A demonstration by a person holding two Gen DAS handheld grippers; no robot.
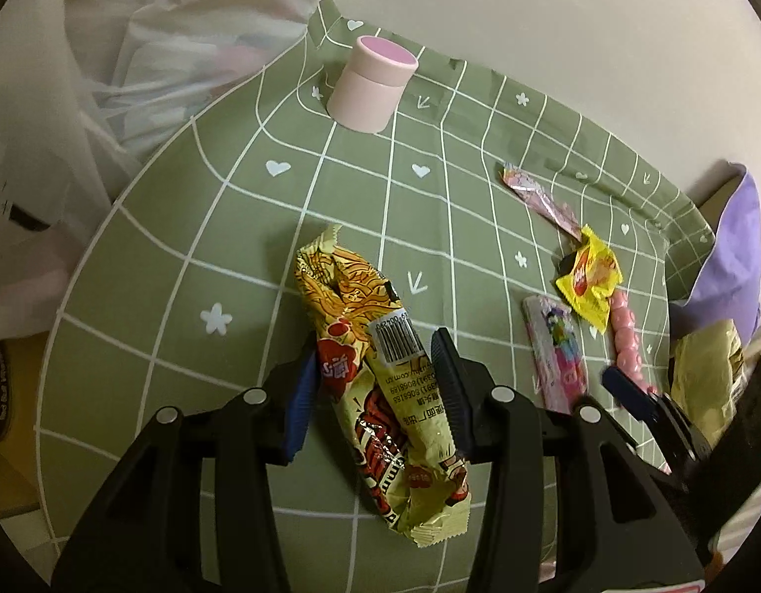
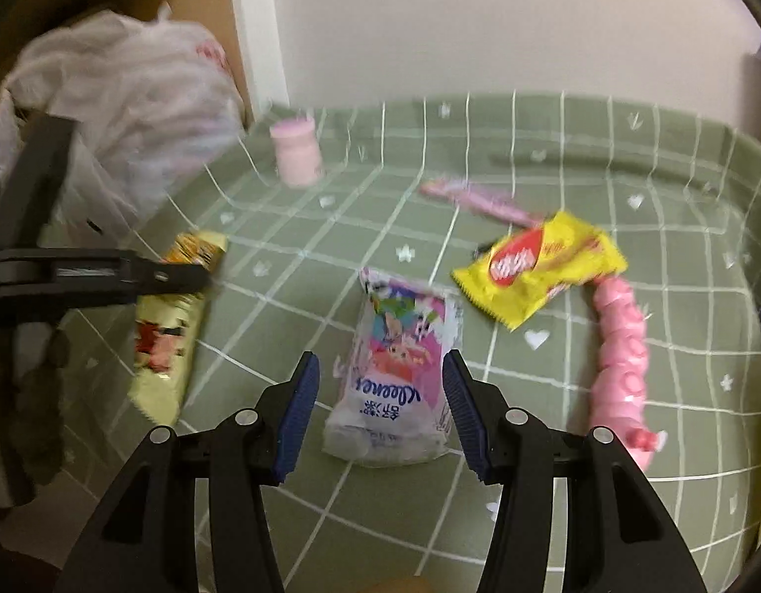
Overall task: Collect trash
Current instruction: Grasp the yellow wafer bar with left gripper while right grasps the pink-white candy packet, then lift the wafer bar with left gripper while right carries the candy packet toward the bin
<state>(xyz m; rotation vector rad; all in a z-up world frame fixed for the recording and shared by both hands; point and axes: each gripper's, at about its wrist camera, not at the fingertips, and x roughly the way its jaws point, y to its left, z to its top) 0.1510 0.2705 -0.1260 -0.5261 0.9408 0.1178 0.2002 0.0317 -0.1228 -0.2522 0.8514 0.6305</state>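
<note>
A long yellow snack wrapper (image 1: 350, 291) lies lengthwise between the blue pads of my left gripper (image 1: 375, 385), which press on its two edges. The right wrist view shows that gripper (image 2: 197, 276) from the side, across the same wrapper (image 2: 167, 336). My right gripper (image 2: 380, 375) hangs open over a pink tissue pack (image 2: 400, 370), with a pad on each side and a gap on the left. Further trash lies to the right: a small yellow wrapper (image 2: 538, 262), a thin pink wrapper (image 2: 484, 200) and a pink beaded strip (image 2: 622, 356).
A green grid tablecloth (image 1: 232, 227) covers the round table. A pink cylindrical tub (image 1: 373, 84) stands at the back by the wall. A white plastic bag (image 1: 157, 64) bulges off the table's left side. Purple cloth (image 1: 731, 257) and a pale yellow packet (image 1: 706, 380) sit at the right edge.
</note>
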